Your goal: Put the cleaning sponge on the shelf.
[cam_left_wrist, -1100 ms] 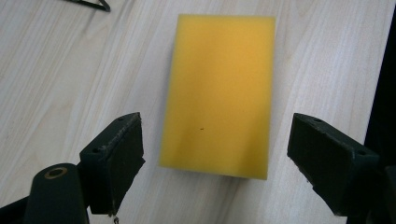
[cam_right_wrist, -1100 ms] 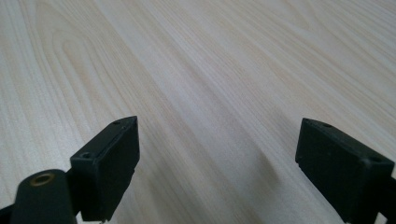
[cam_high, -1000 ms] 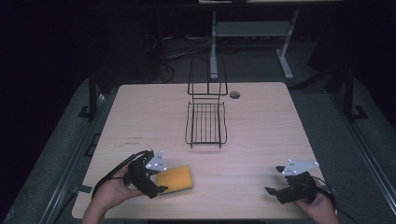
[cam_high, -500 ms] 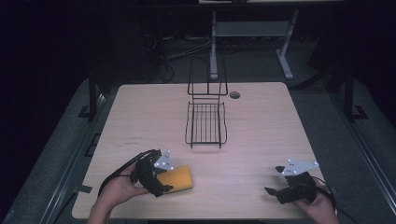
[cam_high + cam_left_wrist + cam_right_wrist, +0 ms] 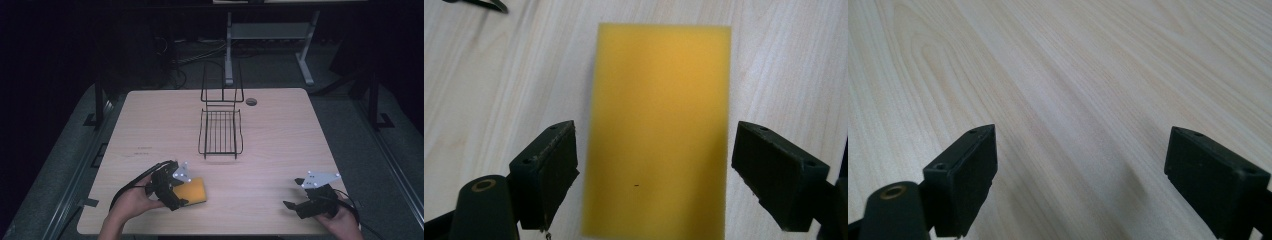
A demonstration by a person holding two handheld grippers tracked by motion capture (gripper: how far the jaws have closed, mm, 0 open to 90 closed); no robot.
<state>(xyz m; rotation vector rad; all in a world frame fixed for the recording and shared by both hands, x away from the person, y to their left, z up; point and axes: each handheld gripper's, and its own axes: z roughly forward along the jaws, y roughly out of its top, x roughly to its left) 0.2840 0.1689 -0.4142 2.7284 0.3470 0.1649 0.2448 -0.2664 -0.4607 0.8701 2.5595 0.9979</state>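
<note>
— Where's the yellow sponge (image 5: 192,190) from where you stand?

— Lying flat on the pale wooden bench (image 5: 280,135), near the front edge on the person's left side. The left gripper (image 5: 181,201) is right over its near end, tilted down at it.

— Has it got hold of it?

— No. In the left gripper view the sponge (image 5: 659,130) lies between the two black fingers (image 5: 549,170), which stand wide, one on each side of it. There's a sliver of bare wood between each finger and the sponge's long edges, so nothing is pinched.

— And the other hand?

— The right gripper (image 5: 290,205) is low over the front right corner of the bench, well apart from the sponge, with its grey plate on top. Its fingers (image 5: 965,172) are spread wide too, with plain wood grain between them.

— Anything else up there?

— A black wire rack (image 5: 220,132) sits towards the middle and back of the bench, its tall end farthest from the person. Just beside that end is a small round dark hole (image 5: 251,101) in the benchtop. A cable (image 5: 131,185) loops off the left gripper across the wood.
</note>
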